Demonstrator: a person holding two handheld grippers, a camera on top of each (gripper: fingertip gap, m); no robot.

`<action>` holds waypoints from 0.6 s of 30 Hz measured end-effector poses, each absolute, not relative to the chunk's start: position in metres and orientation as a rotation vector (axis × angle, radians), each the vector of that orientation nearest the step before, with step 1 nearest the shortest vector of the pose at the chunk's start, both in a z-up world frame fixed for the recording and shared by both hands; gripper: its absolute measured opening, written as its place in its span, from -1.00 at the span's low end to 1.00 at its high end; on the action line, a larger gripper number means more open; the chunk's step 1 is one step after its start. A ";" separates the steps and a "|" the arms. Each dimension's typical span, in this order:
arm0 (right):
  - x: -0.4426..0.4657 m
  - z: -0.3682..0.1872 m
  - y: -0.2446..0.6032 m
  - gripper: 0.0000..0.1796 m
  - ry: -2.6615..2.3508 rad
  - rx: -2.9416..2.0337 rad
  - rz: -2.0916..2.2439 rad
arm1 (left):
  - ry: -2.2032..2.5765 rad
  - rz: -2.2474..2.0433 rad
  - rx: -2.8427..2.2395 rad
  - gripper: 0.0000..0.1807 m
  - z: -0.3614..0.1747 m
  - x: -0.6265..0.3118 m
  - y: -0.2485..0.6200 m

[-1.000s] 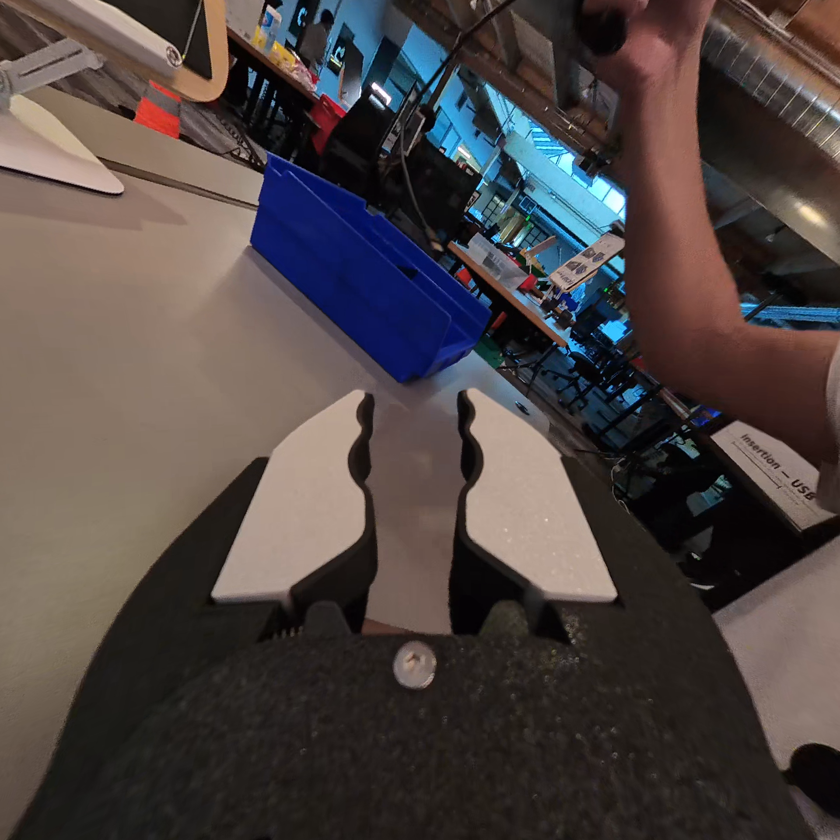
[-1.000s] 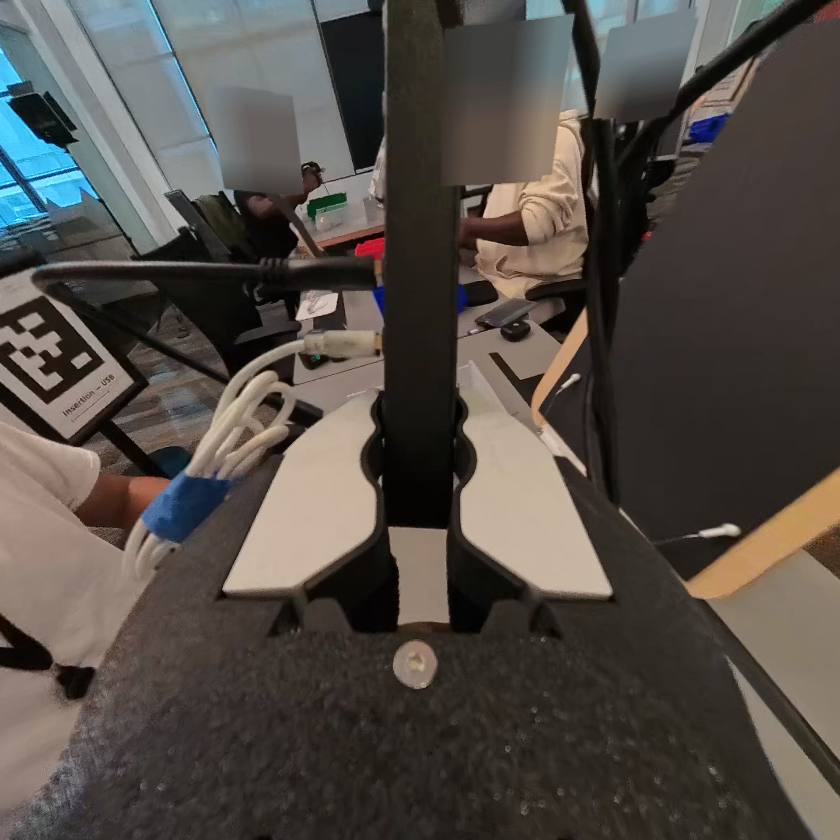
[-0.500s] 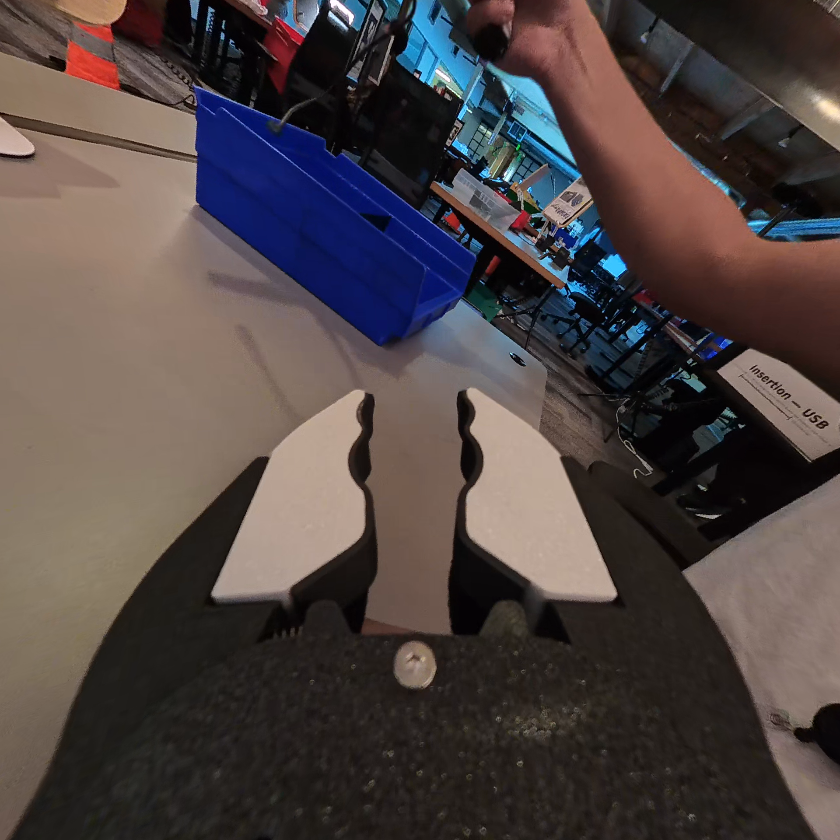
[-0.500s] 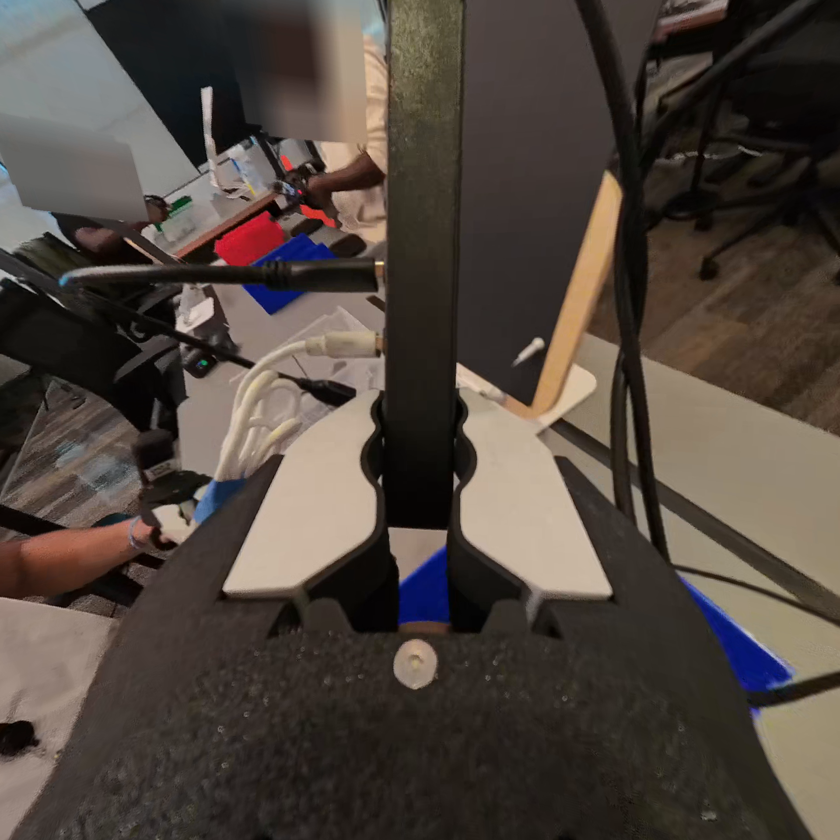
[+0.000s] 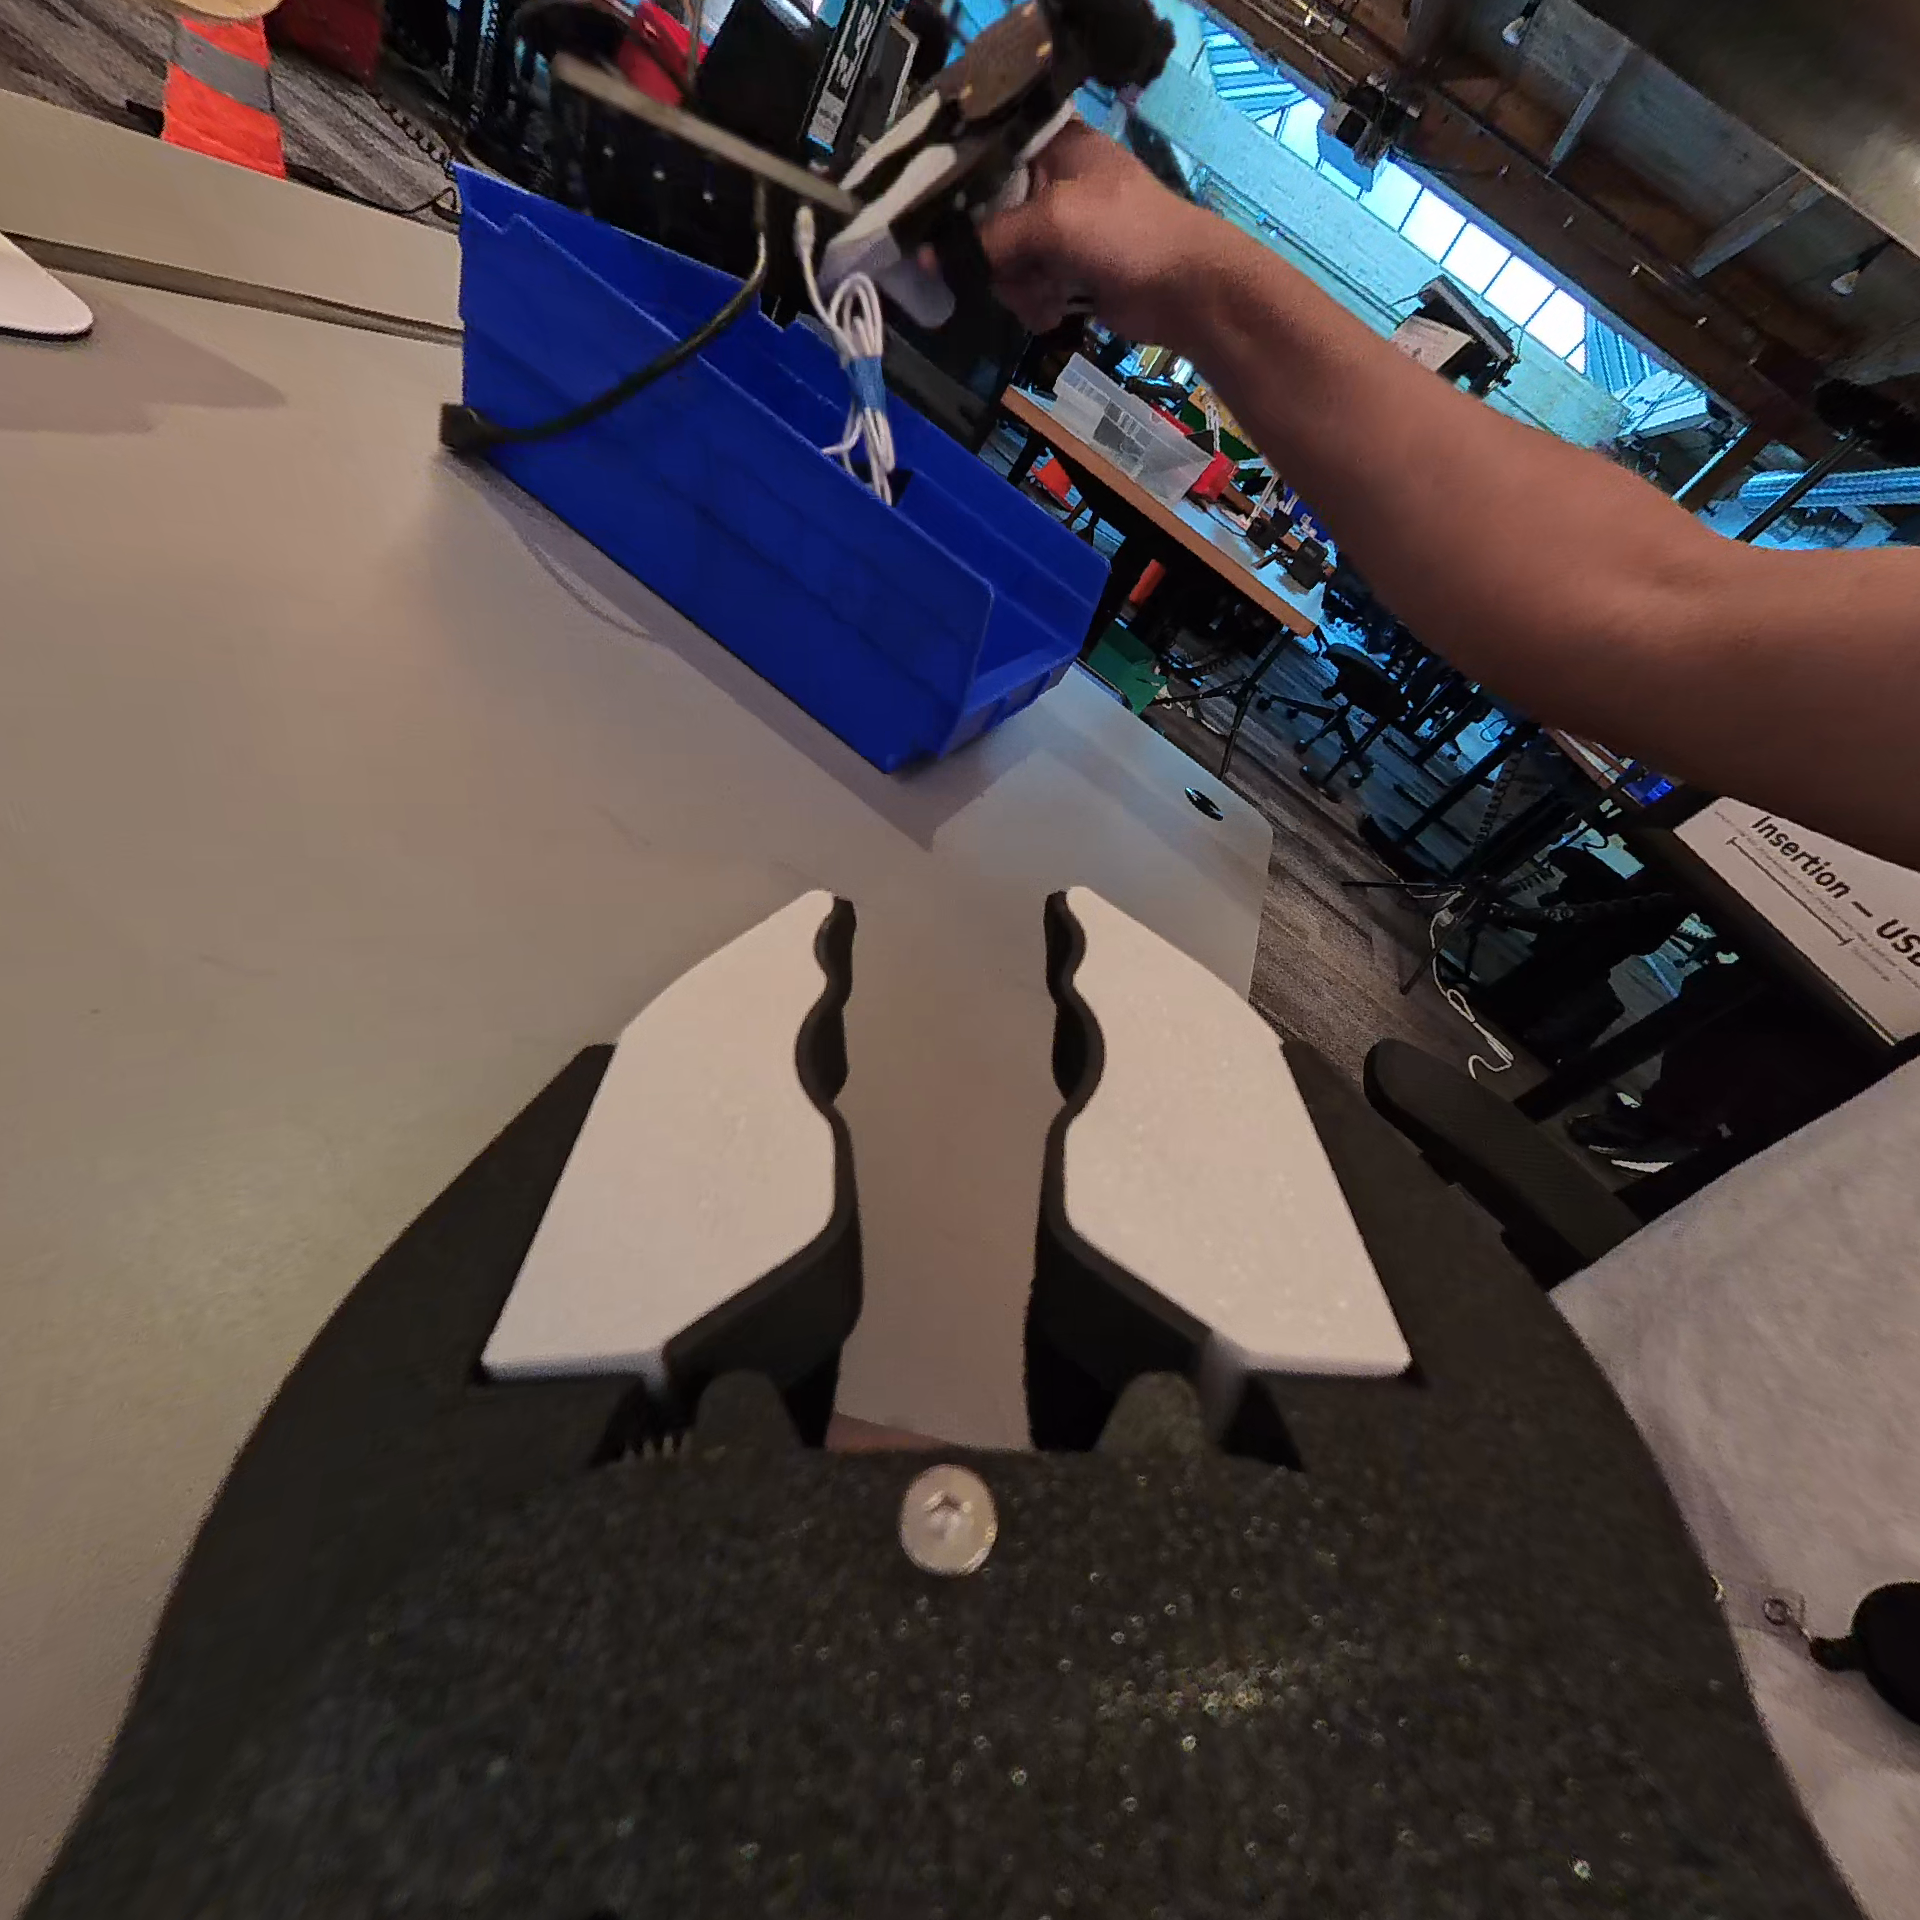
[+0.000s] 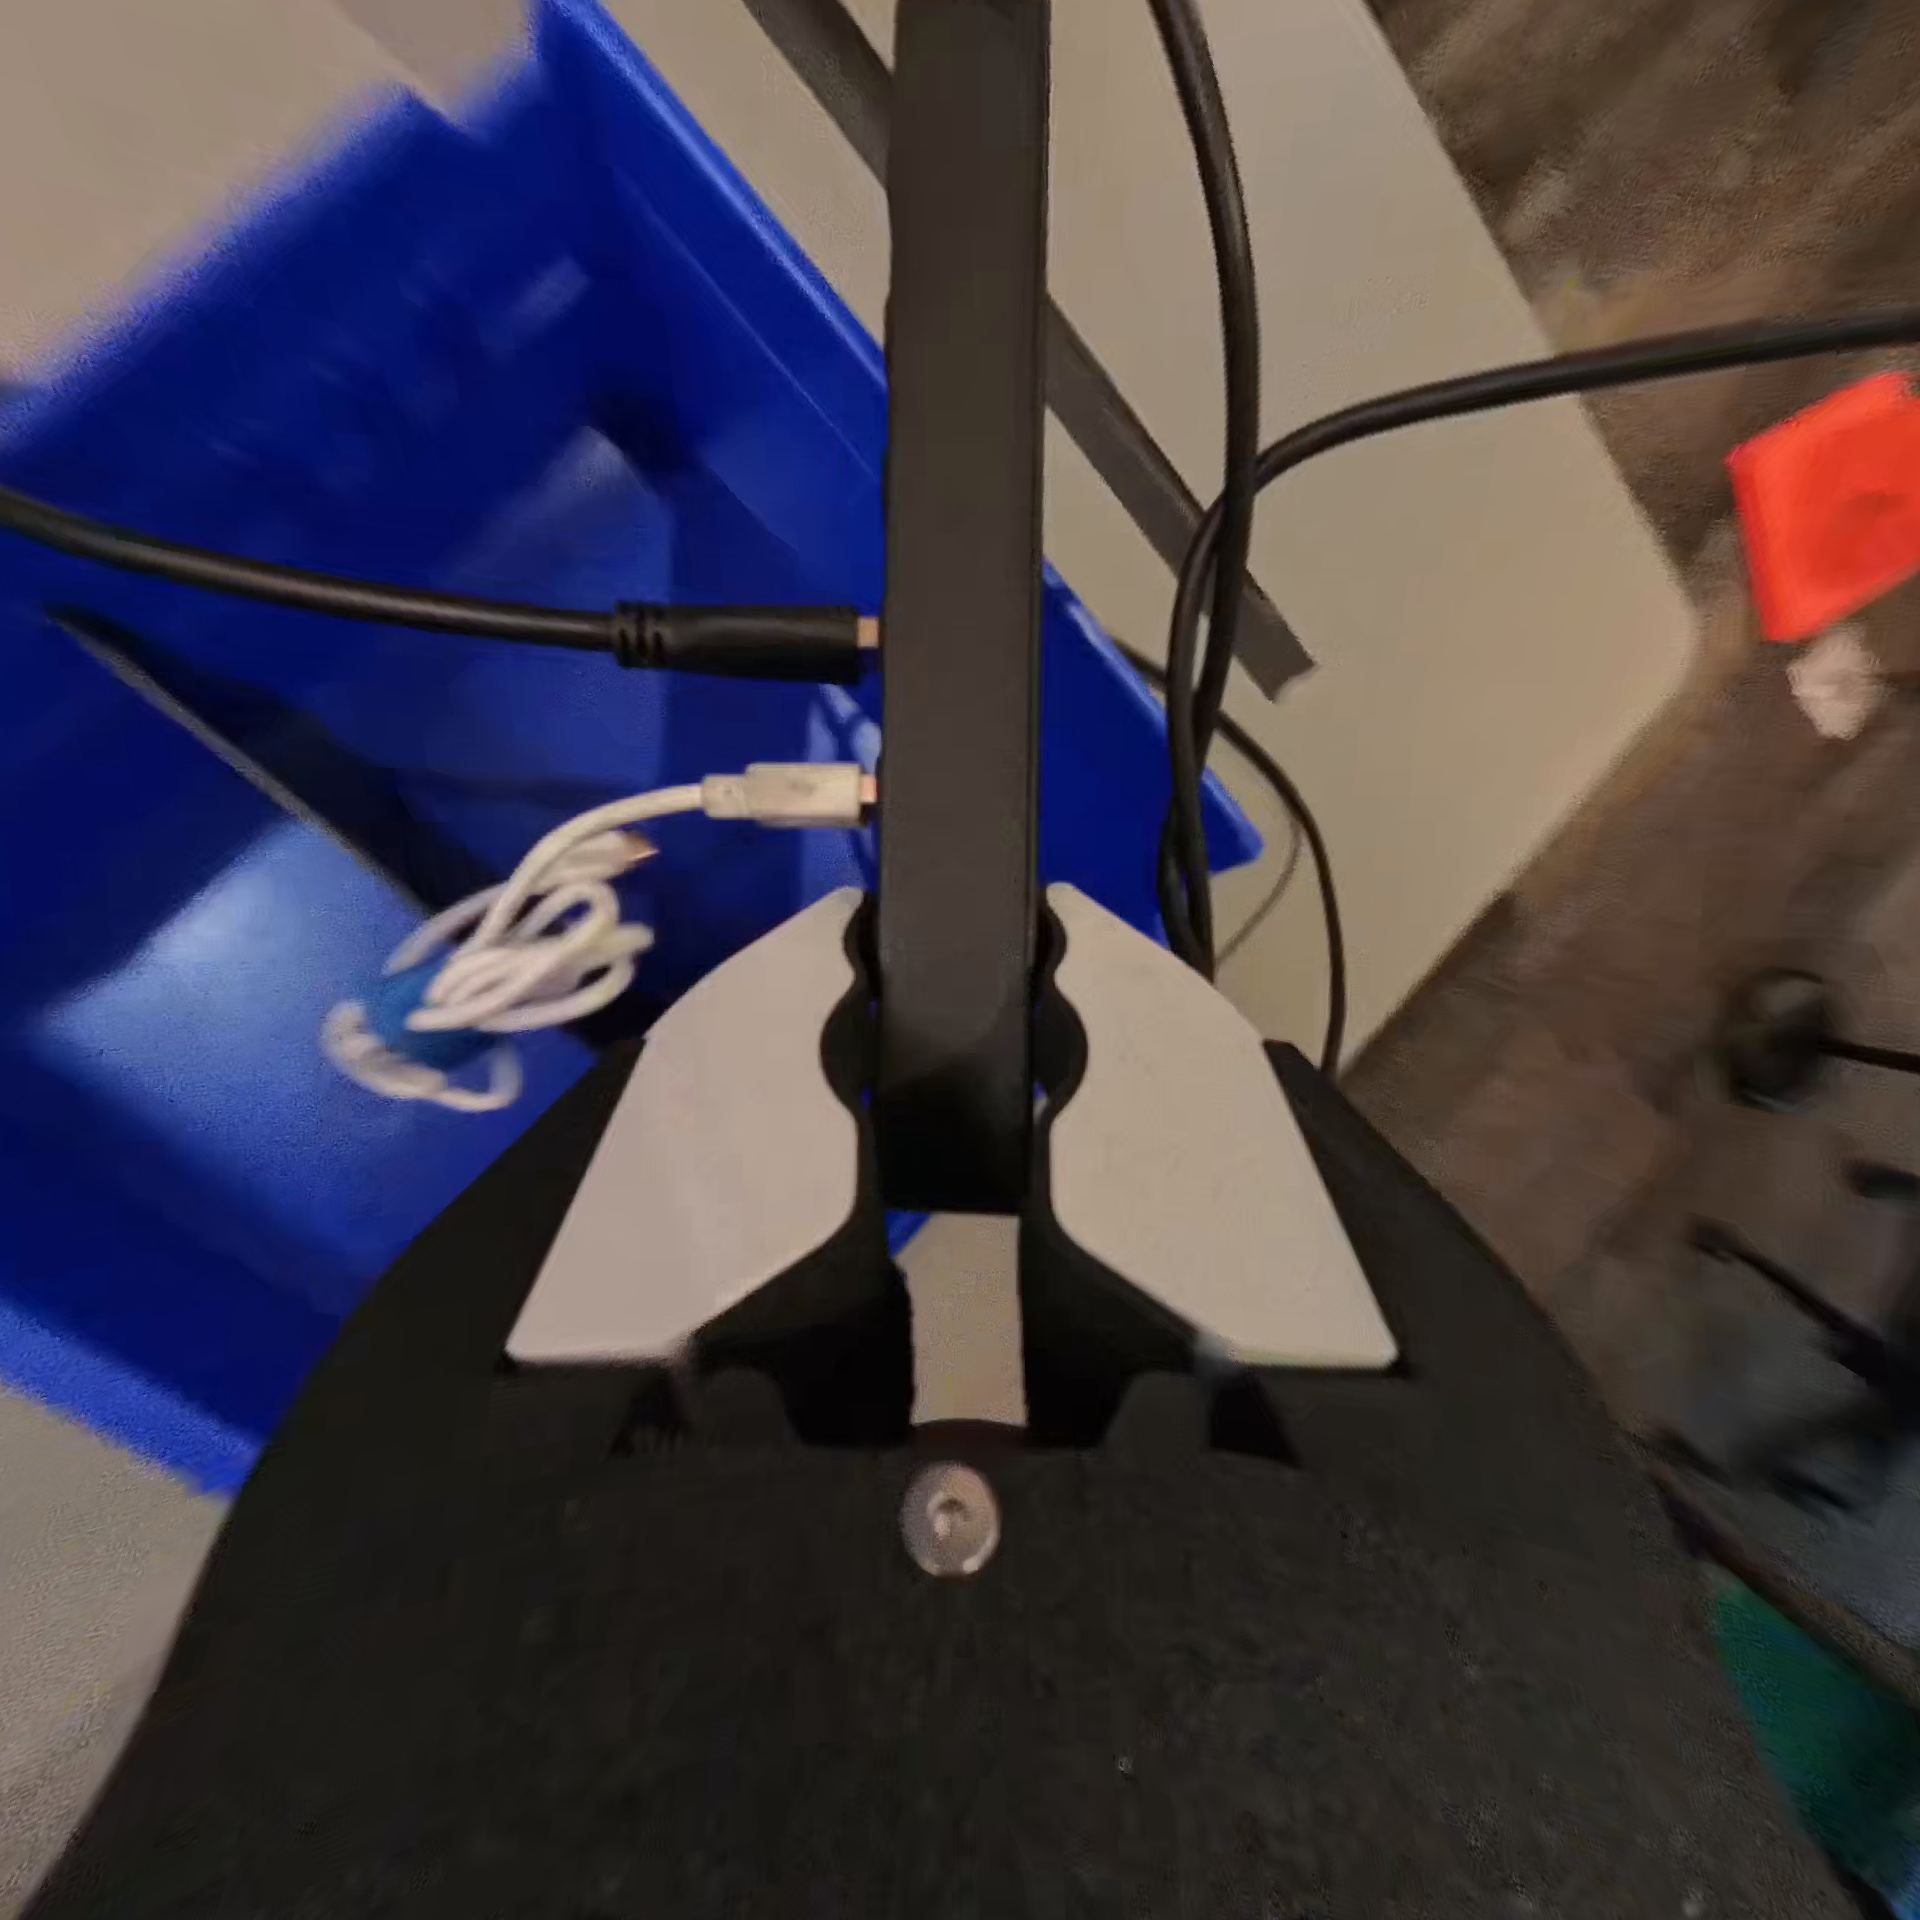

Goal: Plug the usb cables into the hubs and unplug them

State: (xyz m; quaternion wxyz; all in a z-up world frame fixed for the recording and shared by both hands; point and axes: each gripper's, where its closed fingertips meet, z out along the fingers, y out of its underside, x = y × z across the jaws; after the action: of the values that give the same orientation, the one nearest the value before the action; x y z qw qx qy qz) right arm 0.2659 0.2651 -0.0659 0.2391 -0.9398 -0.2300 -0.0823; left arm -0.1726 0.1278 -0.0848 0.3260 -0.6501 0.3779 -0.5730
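My right gripper [image 6: 951,914] is shut on a long black USB hub [image 6: 961,582] and holds it over the blue bin [image 6: 343,436]. A black cable [image 6: 727,639] and a white cable [image 6: 790,795] are plugged into the hub's left side. The white cable's bundle [image 6: 499,977] hangs over the bin. In the left wrist view the right gripper [image 5: 935,177] holds the hub [image 5: 686,130] above the bin [image 5: 748,520], with the white bundle [image 5: 868,395] dangling in. My left gripper [image 5: 948,914] is open and empty, low over the grey table [image 5: 260,779].
More black cables [image 6: 1216,520] trail to the right of the hub over the table edge. A person's arm [image 5: 1507,540] reaches across the left wrist view. A white stand foot [image 5: 31,301] sits far left. An orange cone [image 5: 223,94] and desks lie beyond the table.
The right gripper has swung the hub with its cables down over the blue bin. The left gripper has stayed open and nearly still.
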 end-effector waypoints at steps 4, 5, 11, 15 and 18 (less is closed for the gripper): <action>0.267 -0.077 0.280 -0.71 -0.726 -2.515 -0.422 | 1.001 -1.499 -1.706 -0.61 -0.086 -0.172 0.126; 0.264 -0.078 0.284 -0.71 -0.774 -2.488 -0.447 | 1.001 -1.499 -1.705 -0.61 -0.085 -0.172 0.126; 0.215 -0.092 0.277 -0.70 -1.004 -2.335 -0.167 | 0.981 -1.506 -1.699 -0.61 -0.083 -0.175 0.128; 0.228 -0.088 0.257 -0.71 -0.982 -2.414 -0.100 | 0.961 -1.528 -1.702 -0.61 -0.082 -0.177 0.129; 0.251 -0.089 0.236 -0.71 -1.052 -2.629 -0.147 | 0.951 -1.546 -1.706 -0.61 -0.082 -0.176 0.130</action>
State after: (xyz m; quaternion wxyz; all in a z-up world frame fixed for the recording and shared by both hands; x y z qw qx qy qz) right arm 0.2514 0.2364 -0.0895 0.1526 -0.9163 -0.3667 -0.0511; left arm -0.1760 0.1298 -0.0823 0.3196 -0.6489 0.3618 -0.5882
